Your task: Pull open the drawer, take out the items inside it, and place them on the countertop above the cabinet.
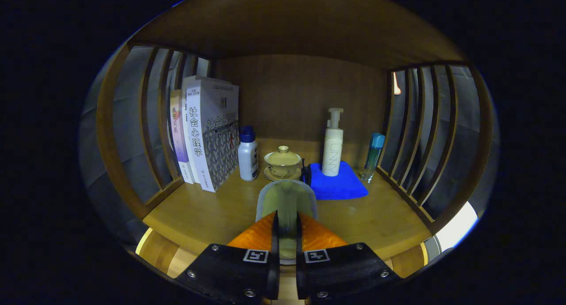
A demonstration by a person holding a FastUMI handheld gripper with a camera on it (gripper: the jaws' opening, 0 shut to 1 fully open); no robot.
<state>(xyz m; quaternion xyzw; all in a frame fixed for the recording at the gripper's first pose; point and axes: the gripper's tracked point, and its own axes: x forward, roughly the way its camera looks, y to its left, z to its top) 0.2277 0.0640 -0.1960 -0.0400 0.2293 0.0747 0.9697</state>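
The claw [286,227] is reaching over the front edge of the wooden worktop [208,212], which is forming the floor of a brown wooden alcove with slatted side walls [415,132]. Its two fingers are standing nearly closed and are gripping a translucent, pale yellow-green, round-topped item with a light grey rim [286,199]; both fingers are pressing on its sides. What the item is cannot be told. It is sticking out ahead of the fingertips and sitting low over the worktop; whether it is touching the surface cannot be told.

Beyond the held item, the following things are standing on the worktop:

- A row of upright white-spined books [208,137] is leaning against the left slatted wall.
- A small white plastic bottle with a dark blue cap [248,154] is standing just beside the books.
- A pale yellow lidded ceramic cup on a matching saucer [282,163] is sitting directly ahead of the fingers.
- A folded bright blue cloth [338,185] is lying just beside the cup.
- A tall white pump bottle [332,146] is standing upright on the cloth's rear part.
- A slim clear bottle with a light blue cap [373,157] is standing near the right slatted wall.
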